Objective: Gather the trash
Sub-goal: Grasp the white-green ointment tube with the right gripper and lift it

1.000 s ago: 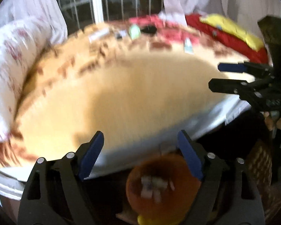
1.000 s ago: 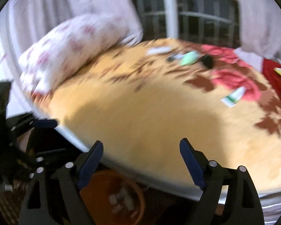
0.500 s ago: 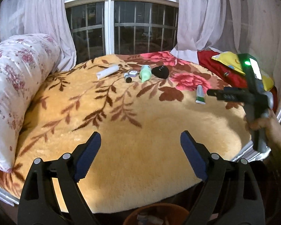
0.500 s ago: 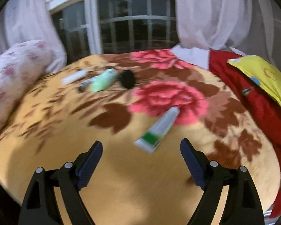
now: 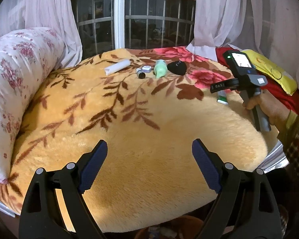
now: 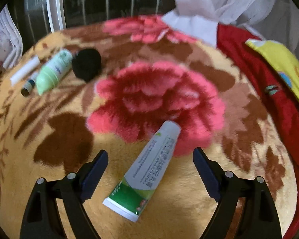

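Observation:
A white and green toothpaste tube (image 6: pixel 149 167) lies on the flowered blanket (image 6: pixel 169 99), between the open fingers of my right gripper (image 6: pixel 150 174), which hovers just above it. It also shows in the left wrist view (image 5: pixel 222 97) under the right gripper's body. Farther back lie a white tube (image 5: pixel 117 67), a small dark vial (image 5: pixel 140 73), a small square case (image 5: pixel 146 68), a pale green bottle (image 5: pixel 160 68) and a black pouch (image 5: pixel 177 67). My left gripper (image 5: pixel 149 165) is open and empty above the blanket's near edge.
A flowered pillow (image 5: pixel 14 91) runs along the left. A red cloth (image 6: pixel 269 91) and yellow cushion (image 6: pixel 285 63) lie at right. An orange bin's rim (image 5: pixel 169 231) shows below the bed edge. Window and curtains stand behind.
Both grippers rose from the bin beside the bed. The right gripper moved forward over the blanket and closed in on the toothpaste tube. The left view has steadied over the bed.

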Available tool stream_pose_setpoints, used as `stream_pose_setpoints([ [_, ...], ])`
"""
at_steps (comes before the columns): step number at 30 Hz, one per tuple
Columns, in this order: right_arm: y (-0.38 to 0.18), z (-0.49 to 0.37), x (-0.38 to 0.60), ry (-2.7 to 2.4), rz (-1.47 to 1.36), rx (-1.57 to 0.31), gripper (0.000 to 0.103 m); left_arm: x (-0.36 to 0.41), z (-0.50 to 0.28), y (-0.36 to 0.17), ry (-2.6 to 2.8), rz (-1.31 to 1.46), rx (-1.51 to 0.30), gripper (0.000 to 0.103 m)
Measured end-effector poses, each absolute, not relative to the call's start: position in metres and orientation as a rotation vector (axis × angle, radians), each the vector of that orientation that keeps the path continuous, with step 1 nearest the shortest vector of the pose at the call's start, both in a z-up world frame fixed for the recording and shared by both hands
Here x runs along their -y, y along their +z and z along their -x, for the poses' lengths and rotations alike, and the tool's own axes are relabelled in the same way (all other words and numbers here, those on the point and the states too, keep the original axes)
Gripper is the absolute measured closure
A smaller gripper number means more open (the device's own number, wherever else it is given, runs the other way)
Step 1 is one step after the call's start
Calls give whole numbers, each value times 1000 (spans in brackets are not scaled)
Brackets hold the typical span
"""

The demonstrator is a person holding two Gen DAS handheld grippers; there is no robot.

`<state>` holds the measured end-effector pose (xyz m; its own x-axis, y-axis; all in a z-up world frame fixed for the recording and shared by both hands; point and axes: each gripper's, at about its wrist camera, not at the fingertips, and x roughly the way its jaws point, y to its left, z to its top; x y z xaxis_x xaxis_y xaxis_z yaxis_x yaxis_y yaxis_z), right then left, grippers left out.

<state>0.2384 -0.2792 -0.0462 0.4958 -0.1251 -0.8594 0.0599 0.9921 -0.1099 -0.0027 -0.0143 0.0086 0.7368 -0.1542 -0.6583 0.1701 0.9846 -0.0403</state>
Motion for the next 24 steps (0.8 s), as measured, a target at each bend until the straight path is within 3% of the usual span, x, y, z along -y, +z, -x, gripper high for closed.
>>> stream_pose_setpoints([
  [2,-58,-246,277,-118,86,-1117,5,14,0,7,-182,-21,-728,18],
  [8,-67,-252,292,-51,15,-1159,7,14,-7,5,-198,-15,-733,18],
  [11,-62,-249,298,-8,-19,-1125,30,15,-11,6,-202,-16,-732,18],
  [13,-54,-245,296,34,-11,-1101,63,15,-14,6,-203,-16,-732,18],
  [15,-47,-239,294,61,-2,-1086,70,16,-18,6,-207,-14,-738,18],
  [24,-31,-216,267,238,-8,-990,77,21,-39,7,-195,-27,-750,18],
])
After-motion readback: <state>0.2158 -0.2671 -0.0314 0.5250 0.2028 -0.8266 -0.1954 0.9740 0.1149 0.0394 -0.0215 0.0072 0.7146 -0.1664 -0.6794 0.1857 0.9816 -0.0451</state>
